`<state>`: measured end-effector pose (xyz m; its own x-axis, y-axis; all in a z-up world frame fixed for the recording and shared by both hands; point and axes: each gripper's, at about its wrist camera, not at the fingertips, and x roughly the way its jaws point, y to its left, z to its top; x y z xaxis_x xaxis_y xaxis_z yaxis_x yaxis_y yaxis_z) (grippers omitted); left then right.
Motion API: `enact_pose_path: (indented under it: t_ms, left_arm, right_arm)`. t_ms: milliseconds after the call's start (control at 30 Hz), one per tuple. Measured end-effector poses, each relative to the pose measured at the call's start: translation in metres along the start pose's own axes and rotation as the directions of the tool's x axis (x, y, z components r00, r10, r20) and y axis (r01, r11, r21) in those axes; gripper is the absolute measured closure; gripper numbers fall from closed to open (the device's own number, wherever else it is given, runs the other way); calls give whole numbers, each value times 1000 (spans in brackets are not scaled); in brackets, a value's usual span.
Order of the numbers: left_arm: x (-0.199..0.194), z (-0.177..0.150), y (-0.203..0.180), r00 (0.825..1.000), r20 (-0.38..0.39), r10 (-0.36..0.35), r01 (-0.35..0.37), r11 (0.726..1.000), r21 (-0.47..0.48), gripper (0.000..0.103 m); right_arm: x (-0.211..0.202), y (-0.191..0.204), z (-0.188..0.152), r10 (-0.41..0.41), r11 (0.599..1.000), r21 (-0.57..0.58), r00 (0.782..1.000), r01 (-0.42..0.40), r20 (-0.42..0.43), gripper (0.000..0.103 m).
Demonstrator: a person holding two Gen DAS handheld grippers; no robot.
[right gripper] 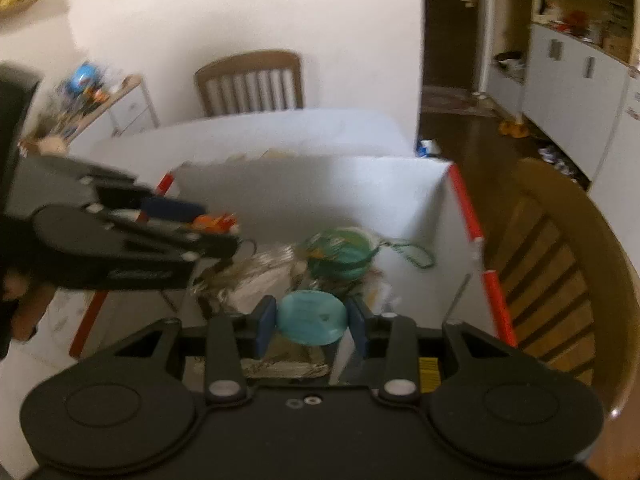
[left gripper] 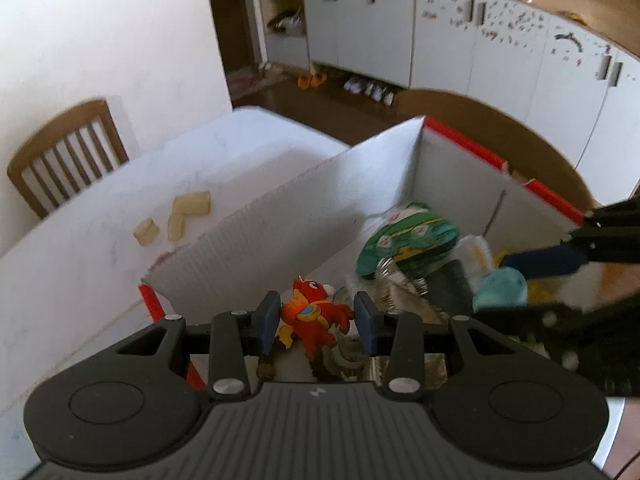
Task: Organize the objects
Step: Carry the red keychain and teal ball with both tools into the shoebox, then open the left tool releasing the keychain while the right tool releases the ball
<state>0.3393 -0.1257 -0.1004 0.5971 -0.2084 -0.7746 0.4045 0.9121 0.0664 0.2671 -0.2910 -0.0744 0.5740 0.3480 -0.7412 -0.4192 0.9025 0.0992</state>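
A white cardboard box (left gripper: 304, 200) with red edges stands on the white table and holds several items. My left gripper (left gripper: 316, 318) is shut on a red and orange toy figure (left gripper: 312, 316) and holds it over the box's near left corner; it also shows in the right wrist view (right gripper: 212, 222). My right gripper (right gripper: 312, 320) is shut on a teal rounded object (right gripper: 312, 318) over the box; it also shows in the left wrist view (left gripper: 500, 284). A green patterned pouch (left gripper: 408, 240) and crinkled silver wrapping (right gripper: 256, 276) lie inside the box.
Pale yellow pieces (left gripper: 188, 212) lie on the white table (left gripper: 80, 264) left of the box. A wooden chair (left gripper: 68, 156) stands at the far table edge, another (right gripper: 560, 264) right of the box. White cabinets (left gripper: 480, 40) line the far wall.
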Motion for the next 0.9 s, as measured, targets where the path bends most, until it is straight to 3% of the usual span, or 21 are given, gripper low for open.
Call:
enact_pose_path:
  t_ms: [167, 533, 600, 667, 900]
  left_arm:
    - [20, 4, -4, 999, -45, 3, -2, 1000, 28, 63]
    - [41, 3, -2, 989, -149, -22, 20, 1000, -19, 63]
    - [40, 3, -1, 989, -147, -23, 19, 999, -32, 61]
    - [36, 2, -1, 990, -141, -20, 15, 999, -36, 47]
    - [13, -4, -3, 997, -77, -16, 13, 999, -39, 38]
  right_arm:
    - [14, -1, 2, -9, 999, -31, 1000, 8, -29, 66]
    - [26, -1, -2, 6, 998, -54, 998, -10, -64, 64]
    - [26, -1, -2, 9, 998, -54, 998, -12, -63, 63]
    - [24, -1, -2, 9, 999, -48, 998, -12, -55, 60]
    - [12, -3, -2, 23, 1000, -14, 999, -23, -24, 55]
